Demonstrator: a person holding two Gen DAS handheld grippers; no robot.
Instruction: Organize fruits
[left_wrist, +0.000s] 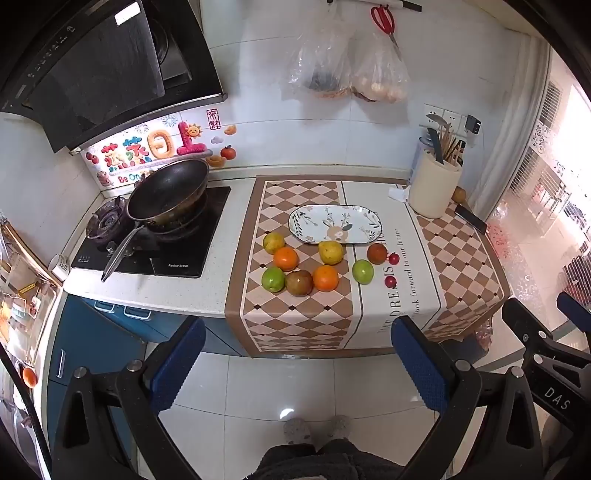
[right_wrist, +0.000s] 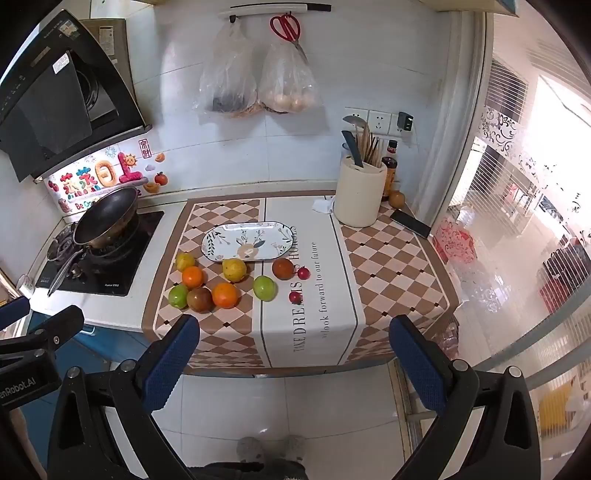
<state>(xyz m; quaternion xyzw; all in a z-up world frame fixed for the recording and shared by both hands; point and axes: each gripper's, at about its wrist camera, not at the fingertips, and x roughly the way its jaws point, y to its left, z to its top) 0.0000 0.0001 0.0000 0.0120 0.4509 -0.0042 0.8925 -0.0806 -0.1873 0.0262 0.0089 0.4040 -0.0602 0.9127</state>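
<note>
Your mat (left_wrist: 295, 314) is a brown-and-cream diamond check with a white lettered panel at the right. On it lies a white plate (left_wrist: 334, 225) painted with dark leaves and a tan motif. In front you see two yellow fruits (left_wrist: 331, 252), two orange ones (left_wrist: 325, 277), two green ones (left_wrist: 273, 279), two brownish-red ones (left_wrist: 299, 283) and two small dark red ones (left_wrist: 393, 258). Your gripper pads (left_wrist: 177, 363) are blue.

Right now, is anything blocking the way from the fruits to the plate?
Nothing visible. The oval floral plate lies bare just behind the loose fruits on the checkered mat, with no object between them.
</note>
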